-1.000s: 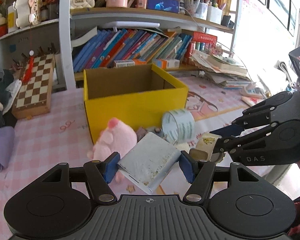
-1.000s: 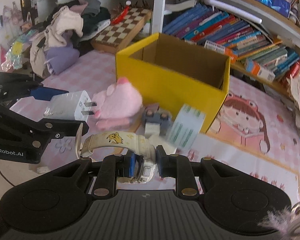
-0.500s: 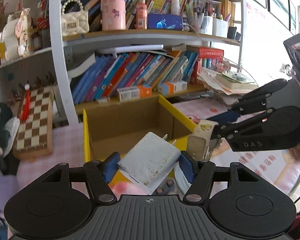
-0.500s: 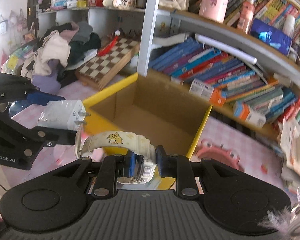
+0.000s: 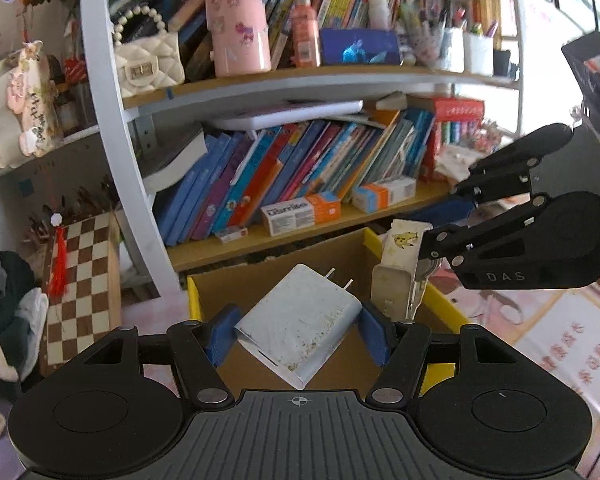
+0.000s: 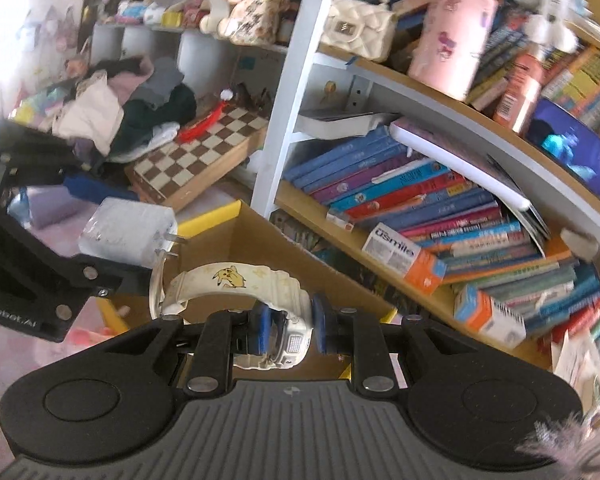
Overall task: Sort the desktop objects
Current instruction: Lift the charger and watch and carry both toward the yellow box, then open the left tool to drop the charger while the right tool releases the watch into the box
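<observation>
White wall charger [image 5: 298, 326] clamped across flat sides in left tongs [image 5: 298, 334], over yellow cardboard box [image 5: 440, 300]. Looks light, rigid, kinda slick. Pikachu watch [image 6: 236, 280] pinched at case in right tongs [image 6: 288, 330], floppy strap, same spot above box.

The open-topped yellow cardboard box [image 5: 440, 300] shows a bare brown floor, so the way down into it is free. Just behind its far rim the wooden bookshelf [image 5: 300, 236] with leaning books and small orange-and-white cartons blocks passage, and its white upright post [image 6: 288, 92] stands at the box's far left corner. Left of the box, a brown-and-cream chessboard [image 5: 82, 288] and a heap of clothes [image 6: 112, 108] fill the table's far left side.
</observation>
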`<action>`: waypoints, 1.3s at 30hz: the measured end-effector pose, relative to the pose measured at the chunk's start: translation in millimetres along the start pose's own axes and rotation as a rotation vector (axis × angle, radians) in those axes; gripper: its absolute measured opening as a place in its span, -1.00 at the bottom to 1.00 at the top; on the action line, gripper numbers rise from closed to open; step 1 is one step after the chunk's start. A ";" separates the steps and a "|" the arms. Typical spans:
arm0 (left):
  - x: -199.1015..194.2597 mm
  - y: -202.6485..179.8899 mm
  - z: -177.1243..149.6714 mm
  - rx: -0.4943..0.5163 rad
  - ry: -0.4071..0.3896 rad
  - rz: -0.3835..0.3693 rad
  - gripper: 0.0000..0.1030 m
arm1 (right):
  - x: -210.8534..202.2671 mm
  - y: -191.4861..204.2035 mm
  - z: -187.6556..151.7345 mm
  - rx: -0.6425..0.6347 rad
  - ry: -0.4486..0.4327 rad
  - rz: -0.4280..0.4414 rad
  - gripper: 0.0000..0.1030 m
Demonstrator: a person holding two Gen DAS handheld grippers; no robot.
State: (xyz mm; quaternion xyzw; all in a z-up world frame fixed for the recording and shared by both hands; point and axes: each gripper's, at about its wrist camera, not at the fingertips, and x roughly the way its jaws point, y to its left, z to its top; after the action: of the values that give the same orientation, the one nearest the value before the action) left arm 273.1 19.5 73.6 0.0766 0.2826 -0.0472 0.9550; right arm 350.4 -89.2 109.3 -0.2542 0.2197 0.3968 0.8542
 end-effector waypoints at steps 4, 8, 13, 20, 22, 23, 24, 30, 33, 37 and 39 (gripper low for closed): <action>32.3 3.0 8.0 0.039 0.048 0.024 0.24 | 32.7 -9.5 5.5 -0.069 0.045 0.027 -0.61; 64.7 0.8 10.5 0.065 0.106 0.041 0.24 | 70.0 -14.2 4.9 -0.117 0.120 0.067 -0.61; 99.0 -5.6 8.6 0.108 0.182 0.040 0.25 | 114.2 -16.6 -3.6 -0.159 0.217 0.118 -0.61; 142.6 -3.5 4.0 0.096 0.296 0.049 0.25 | 161.3 -17.0 -14.4 -0.219 0.309 0.179 -0.61; 151.4 -3.1 3.5 0.102 0.323 0.047 0.25 | 172.7 -17.0 -16.9 -0.238 0.332 0.196 -0.61; 155.5 -3.3 3.3 0.107 0.335 0.045 0.25 | 176.3 -16.6 -17.9 -0.250 0.342 0.208 -0.61; 158.9 -3.7 3.1 0.111 0.347 0.043 0.25 | 179.6 -16.2 -18.9 -0.262 0.352 0.218 -0.61; 173.8 -5.8 -1.1 0.128 0.401 0.026 0.25 | 186.4 -11.9 -19.8 -0.294 0.370 0.255 -0.61; 176.2 -6.0 -1.9 0.134 0.413 0.022 0.25 | 189.0 -10.6 -18.6 -0.301 0.372 0.260 -0.61; 176.7 -5.8 -3.4 0.135 0.424 0.023 0.25 | 189.2 -9.6 -18.0 -0.304 0.374 0.268 -0.61; 176.3 -6.2 -3.8 0.139 0.426 0.023 0.25 | 189.0 -9.5 -18.2 -0.307 0.373 0.270 -0.61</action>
State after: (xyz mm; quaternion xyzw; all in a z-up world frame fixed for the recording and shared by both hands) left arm 417.6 5.8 -26.6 0.1535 0.4731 -0.0385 0.8667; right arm 466.0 1.4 -11.3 -0.4175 0.3425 0.4820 0.6900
